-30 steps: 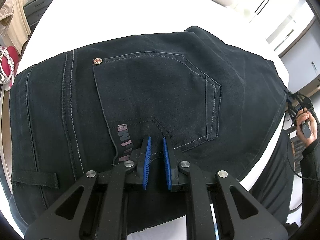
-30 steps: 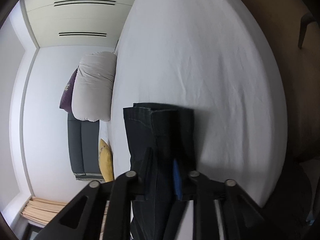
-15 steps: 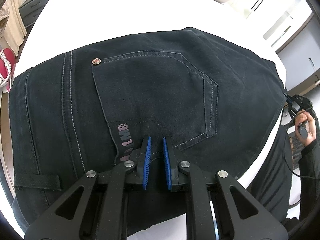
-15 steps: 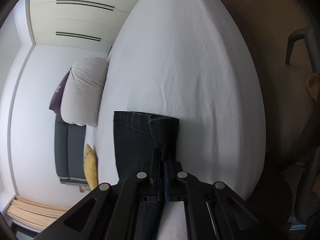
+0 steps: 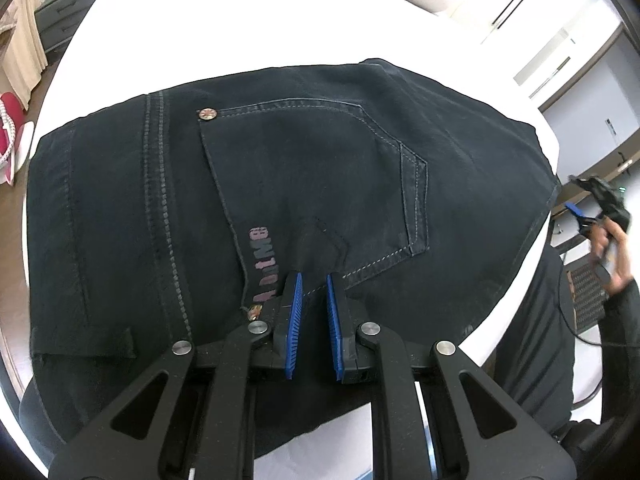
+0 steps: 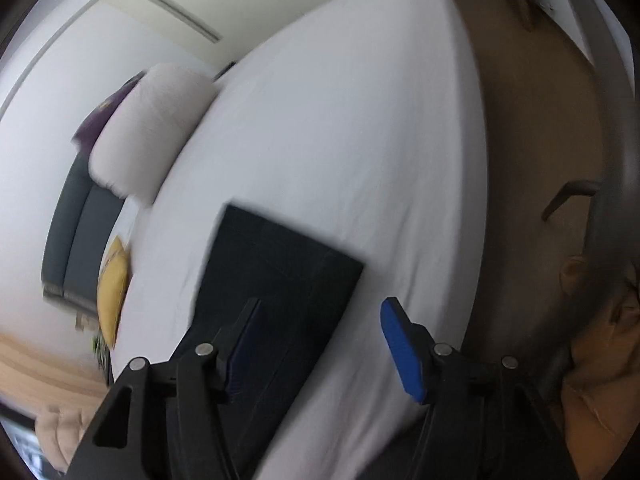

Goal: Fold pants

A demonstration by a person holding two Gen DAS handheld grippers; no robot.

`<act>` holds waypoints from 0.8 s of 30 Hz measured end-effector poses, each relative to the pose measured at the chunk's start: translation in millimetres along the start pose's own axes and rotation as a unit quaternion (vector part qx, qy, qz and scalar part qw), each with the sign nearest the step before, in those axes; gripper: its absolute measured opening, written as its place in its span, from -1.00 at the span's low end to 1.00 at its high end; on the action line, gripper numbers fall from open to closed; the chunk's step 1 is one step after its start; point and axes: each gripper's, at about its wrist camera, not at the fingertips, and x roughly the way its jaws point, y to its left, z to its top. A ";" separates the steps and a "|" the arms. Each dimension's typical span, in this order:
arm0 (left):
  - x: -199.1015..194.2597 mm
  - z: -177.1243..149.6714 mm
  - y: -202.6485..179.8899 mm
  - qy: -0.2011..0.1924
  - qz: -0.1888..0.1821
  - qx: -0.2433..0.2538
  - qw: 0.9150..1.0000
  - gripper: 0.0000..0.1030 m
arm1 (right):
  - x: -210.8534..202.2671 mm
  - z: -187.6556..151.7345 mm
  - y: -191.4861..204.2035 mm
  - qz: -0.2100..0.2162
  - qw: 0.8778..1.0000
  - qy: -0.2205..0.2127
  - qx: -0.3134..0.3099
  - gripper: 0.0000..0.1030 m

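On the white bed sheet (image 5: pixel 240 32), the folded pair of dark denim pants (image 5: pixel 320 184) could come undone.
In the left wrist view, the left gripper (image 5: pixel 311 280) rests on the pants beside the stitched back pocket (image 5: pixel 312 168), its blue pads a narrow gap apart with a tented pinch of denim at their tips; lifting away may drag that layer up and skew the fold. In the right wrist view, blurred, the right gripper (image 6: pixel 320 308) hangs wide open above the pants' near edge, holding nothing; a careless sweep might catch that edge near the mattress side.
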 end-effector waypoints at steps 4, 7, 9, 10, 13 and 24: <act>-2.7 -5.1 3.7 -0.008 -0.007 -0.008 1.000 -0.76 | -1.1 -72.8 42.6 0.143 0.979 0.145 -0.018 0.03; -2.9 -6.8 5.2 -0.008 -0.009 -0.007 1.000 -0.76 | 15.7 -137.2 63.3 0.193 0.950 0.247 -0.004 -0.11; -3.9 -7.4 5.3 -0.007 -0.005 0.000 1.000 -0.76 | 26.9 -166.3 71.2 0.208 0.936 0.285 0.004 -0.11; -4.7 -8.1 6.1 -0.008 -0.004 0.002 1.000 -0.76 | 34.3 -179.9 74.8 0.209 0.930 0.303 0.009 -0.11; -6.8 -12.0 10.1 -0.012 -0.009 -0.003 1.000 -0.76 | 46.4 -194.5 78.4 0.213 0.919 0.332 0.022 -0.11; -10.4 -16.9 12.7 -0.015 -0.012 -0.007 1.000 -0.76 | 69.3 -206.9 95.3 0.209 0.914 0.345 0.041 -0.11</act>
